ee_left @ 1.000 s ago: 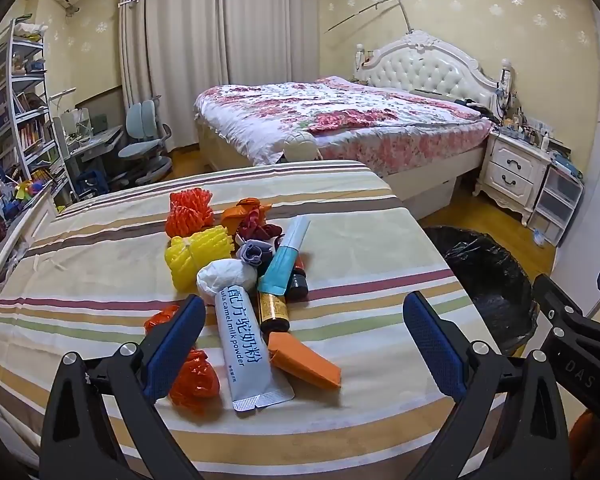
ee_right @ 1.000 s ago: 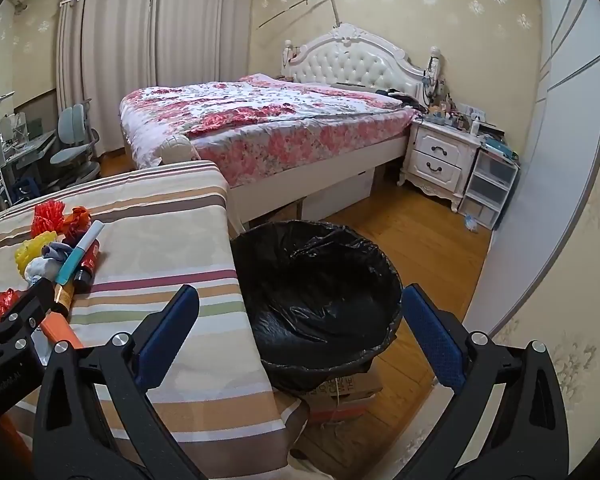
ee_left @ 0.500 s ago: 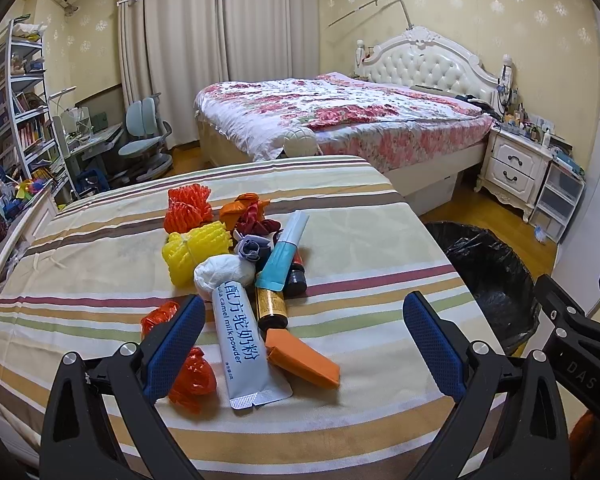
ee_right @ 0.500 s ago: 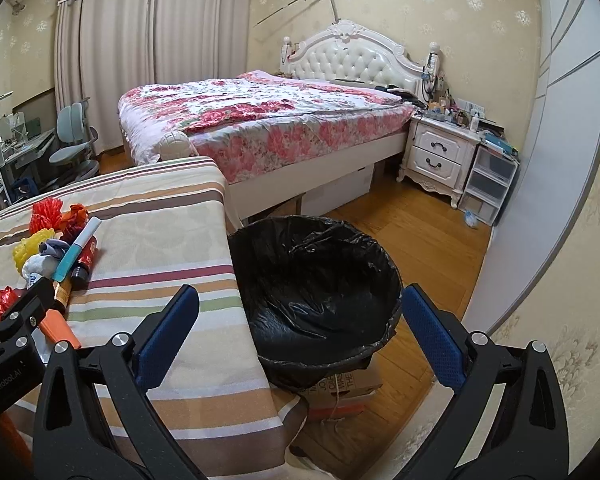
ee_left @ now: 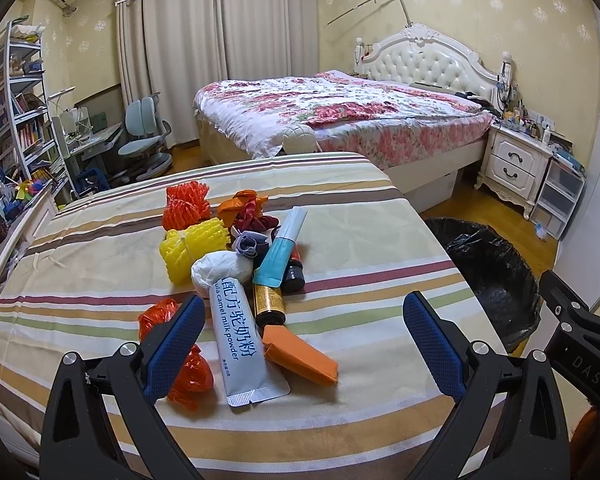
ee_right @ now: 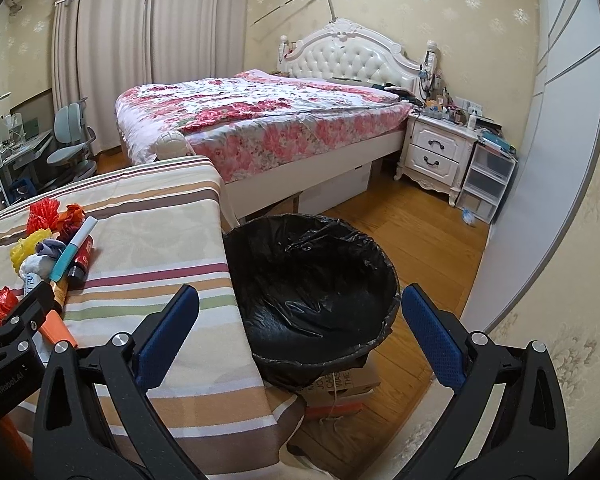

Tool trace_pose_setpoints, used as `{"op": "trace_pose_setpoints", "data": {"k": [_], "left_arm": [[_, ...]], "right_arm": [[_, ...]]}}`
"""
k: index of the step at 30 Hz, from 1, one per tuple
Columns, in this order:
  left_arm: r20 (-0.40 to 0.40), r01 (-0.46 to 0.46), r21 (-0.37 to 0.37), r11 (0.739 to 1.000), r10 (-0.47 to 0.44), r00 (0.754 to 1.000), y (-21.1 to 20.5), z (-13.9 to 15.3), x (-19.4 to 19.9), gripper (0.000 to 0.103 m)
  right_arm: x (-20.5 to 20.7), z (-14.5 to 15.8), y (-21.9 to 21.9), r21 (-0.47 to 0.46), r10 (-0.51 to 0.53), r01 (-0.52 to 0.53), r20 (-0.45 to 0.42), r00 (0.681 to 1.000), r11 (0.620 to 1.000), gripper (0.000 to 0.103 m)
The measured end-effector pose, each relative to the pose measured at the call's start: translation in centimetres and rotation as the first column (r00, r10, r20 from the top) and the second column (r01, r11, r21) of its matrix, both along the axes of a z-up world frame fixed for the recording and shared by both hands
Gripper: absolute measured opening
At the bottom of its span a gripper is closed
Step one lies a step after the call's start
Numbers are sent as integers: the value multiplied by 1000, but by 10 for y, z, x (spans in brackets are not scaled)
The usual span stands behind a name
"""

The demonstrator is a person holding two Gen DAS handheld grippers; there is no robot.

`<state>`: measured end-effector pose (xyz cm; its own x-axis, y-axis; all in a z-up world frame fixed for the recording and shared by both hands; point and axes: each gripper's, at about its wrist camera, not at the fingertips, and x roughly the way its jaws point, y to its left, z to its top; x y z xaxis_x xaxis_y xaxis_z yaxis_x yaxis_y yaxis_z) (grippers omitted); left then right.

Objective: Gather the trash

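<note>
While my left tool [ee_left: 300, 332] hangs open over the trash pile [ee_left: 236, 264] on the striped desk [ee_left: 380, 240], my right tool [ee_right: 300, 324] gapes, empty, above the bin [ee_right: 312, 280]

1. Bare striped bench [ee_left: 380, 240] to the right of the trash pile [ee_left: 236, 276], so there's an open lane there.
2. The trash bin [ee_right: 312, 284] sits just beside the bench edge, its mouth wide open with nothing over it.
3. The pile is packed tight: milk powder sachet [ee_left: 240, 340], orange packet [ee_left: 300, 356] and red wrapper [ee_left: 188, 368] crowd the near side.
</note>
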<state>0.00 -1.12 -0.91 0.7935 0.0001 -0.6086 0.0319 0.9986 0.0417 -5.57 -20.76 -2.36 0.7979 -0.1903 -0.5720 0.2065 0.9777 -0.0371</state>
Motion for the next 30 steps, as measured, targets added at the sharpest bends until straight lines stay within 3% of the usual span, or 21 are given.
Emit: {"op": "trace_pose_setpoints", "data": {"k": [30], "left_arm": [[-11, 0, 4, 1000, 0, 1000, -3, -6, -1, 96]], "right_arm": [[-2, -4, -4, 0, -7, 7, -19, 1000, 1000, 99]]}}
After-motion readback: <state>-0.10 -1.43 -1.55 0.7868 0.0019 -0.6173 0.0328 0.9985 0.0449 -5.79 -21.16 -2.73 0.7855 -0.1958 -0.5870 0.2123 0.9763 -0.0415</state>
